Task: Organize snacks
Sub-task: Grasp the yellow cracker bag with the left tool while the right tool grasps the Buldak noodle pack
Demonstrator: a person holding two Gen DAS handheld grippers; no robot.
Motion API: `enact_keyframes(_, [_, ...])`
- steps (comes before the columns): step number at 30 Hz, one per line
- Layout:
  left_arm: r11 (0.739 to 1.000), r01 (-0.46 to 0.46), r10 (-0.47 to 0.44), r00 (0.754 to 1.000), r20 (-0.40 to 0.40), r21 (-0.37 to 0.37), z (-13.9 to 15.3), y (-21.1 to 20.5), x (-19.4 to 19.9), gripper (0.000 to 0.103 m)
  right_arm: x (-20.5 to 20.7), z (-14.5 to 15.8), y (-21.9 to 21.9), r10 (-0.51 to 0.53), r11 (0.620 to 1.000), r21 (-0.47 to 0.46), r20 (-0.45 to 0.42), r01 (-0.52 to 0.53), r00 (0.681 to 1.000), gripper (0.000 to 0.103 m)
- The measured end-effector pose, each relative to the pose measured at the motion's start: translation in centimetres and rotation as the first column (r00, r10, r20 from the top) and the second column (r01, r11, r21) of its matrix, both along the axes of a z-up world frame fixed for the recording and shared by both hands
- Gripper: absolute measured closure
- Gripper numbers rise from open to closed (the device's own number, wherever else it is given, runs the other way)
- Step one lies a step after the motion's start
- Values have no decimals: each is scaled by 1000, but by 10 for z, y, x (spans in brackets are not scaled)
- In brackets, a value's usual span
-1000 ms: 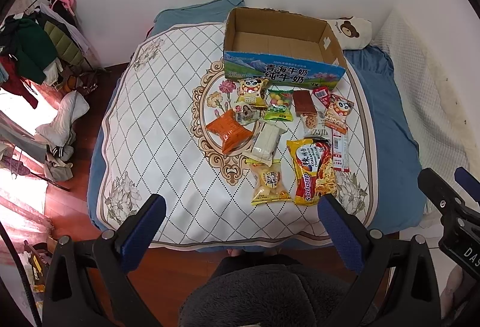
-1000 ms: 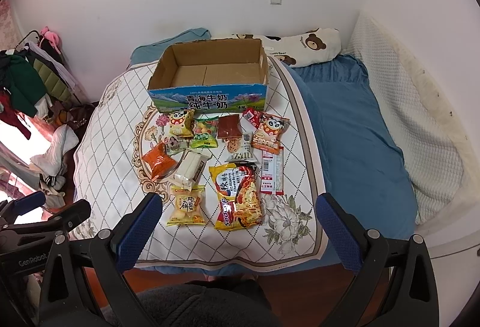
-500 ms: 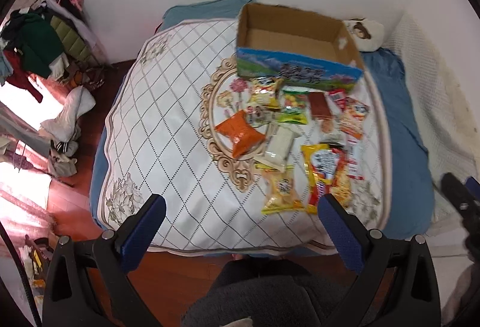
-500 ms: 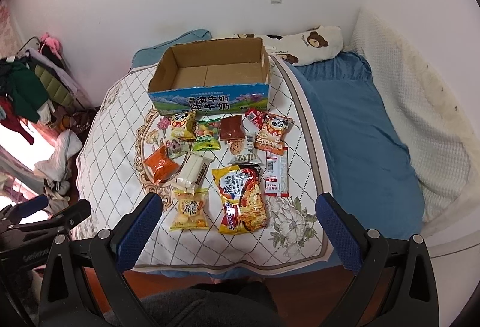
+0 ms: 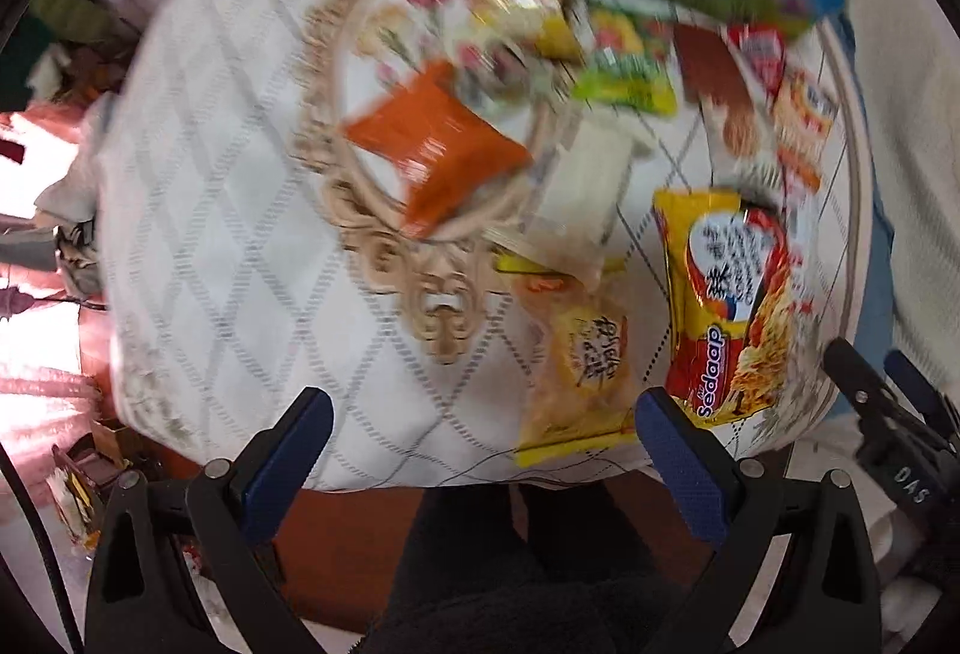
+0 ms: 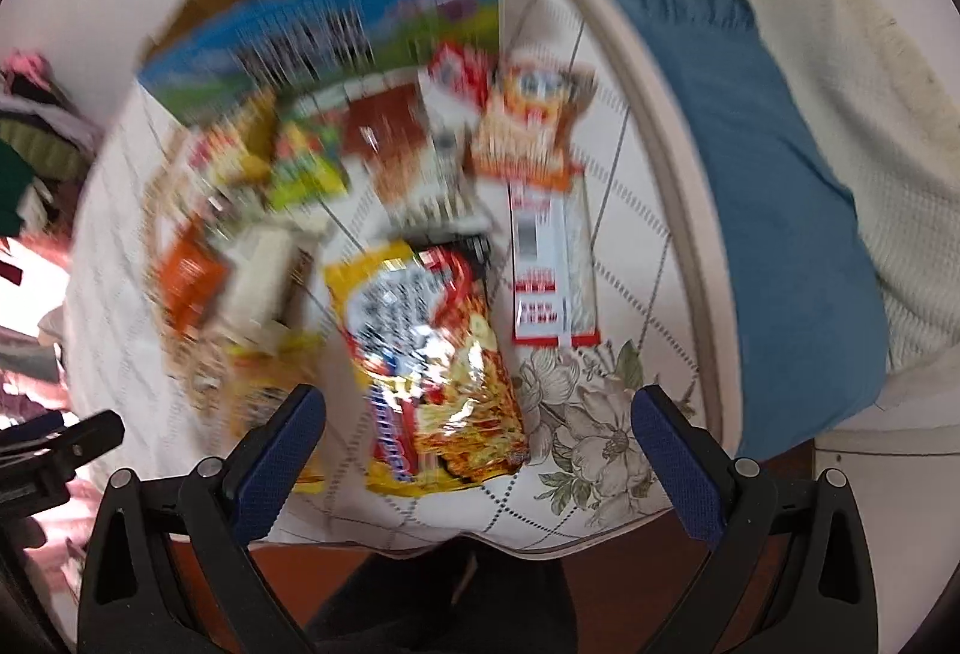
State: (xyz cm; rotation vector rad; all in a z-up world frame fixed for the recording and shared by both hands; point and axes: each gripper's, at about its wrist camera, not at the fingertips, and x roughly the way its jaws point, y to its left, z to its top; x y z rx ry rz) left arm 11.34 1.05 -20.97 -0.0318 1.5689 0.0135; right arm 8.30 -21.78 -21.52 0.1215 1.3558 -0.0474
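noodle packet (image 6: 432, 372) between spread right gripper (image 6: 477, 432) fingers; untouched

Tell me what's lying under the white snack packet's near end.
The yellow snack bag: the white packet overlaps its top edge. How far that bag extends beneath is hidden.

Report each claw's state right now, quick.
Left claw: open, holding nothing, above the patterned white bedspread.
Right claw: open, holding nothing, above the yellow-and-red plastic noodle packet.

Snack packets (image 5: 726, 306) flat, clustered on quilt before open cardboard box (image 6: 336, 30); views blurred.
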Motion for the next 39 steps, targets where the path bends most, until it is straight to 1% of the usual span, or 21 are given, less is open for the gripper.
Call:
enact_keyframes(2, [999,30,-31,998,-53,-19,-23,-15,9,0,4,-22,-2,5,1000,-6,-38,-5,999,0])
enact_keyframes(6, [997,71,-76,988,-136,-44,-63,-39,21,1,5,-42,-5,17,1000,-2,-73,-17,997,0])
enact_keyframes(8, [995,83,-91,979,-183,-51,-85,-48,25,10,3,-48,-6,24,1000,1,-78,-24,997,0])
enact_keyframes(9, [995,88,-95,976,-196,-45,-93,-51,25,21,2,-50,-6,29,1000,1,-80,-29,996,0])
enact_keyframes(10, [995,91,-98,973,-208,-44,-101,-53,25,36,0,-51,-7,34,999,6,-83,-33,996,0])
enact_keyframes(11, [995,90,-97,973,-211,-40,-106,-52,24,43,-1,-52,-7,37,999,7,-88,-37,995,0])
enact_keyframes(14, [997,66,-74,981,-180,-51,-106,-41,14,51,-1,-53,-4,59,998,18,-93,-58,994,0])
enact_keyframes(18, [1000,6,-9,992,-125,-23,-86,-6,-11,52,14,-62,14,98,995,15,-98,-97,990,0])
enact_keyframes(22, [999,-52,53,994,-100,8,-82,25,-26,52,33,-93,33,121,992,39,-157,-116,980,0])
enact_keyframes(24, [997,-72,72,991,-113,3,-93,35,-25,52,39,-108,40,119,993,44,-199,-113,973,0])
enact_keyframes(26, [996,-84,82,989,-126,-15,-100,40,-24,51,42,-120,44,110,993,67,-229,-97,967,7])
enact_keyframes(27, [996,-86,83,988,-128,-19,-104,43,-23,51,41,-123,45,103,994,64,-241,-90,965,9])
enact_keyframes(28, [996,-87,83,988,-128,-23,-107,45,-22,51,39,-123,48,104,994,47,-248,-95,963,14])
enact_keyframes(30, [996,-86,82,989,-119,-29,-109,48,-26,51,34,-123,53,112,993,57,-258,-101,960,15])
enact_keyframes(32, [996,-86,81,991,-110,-39,-120,48,-29,51,29,-125,53,112,992,90,-299,-89,948,15])
enact_keyframes(33, [995,-88,83,991,-107,-45,-131,46,-35,51,30,-127,51,114,992,93,-304,-90,946,15])
enact_keyframes(35, [994,-89,83,990,-110,-56,-135,50,-38,51,30,-131,54,110,993,69,-305,-94,946,15])
enact_keyframes(37, [994,-86,78,991,-112,-61,-147,47,-29,51,37,-137,55,91,996,42,-309,-82,947,14])
enact_keyframes(39, [994,-82,74,991,-114,-67,-156,56,-26,51,46,-145,62,81,997,16,-320,-80,944,14])
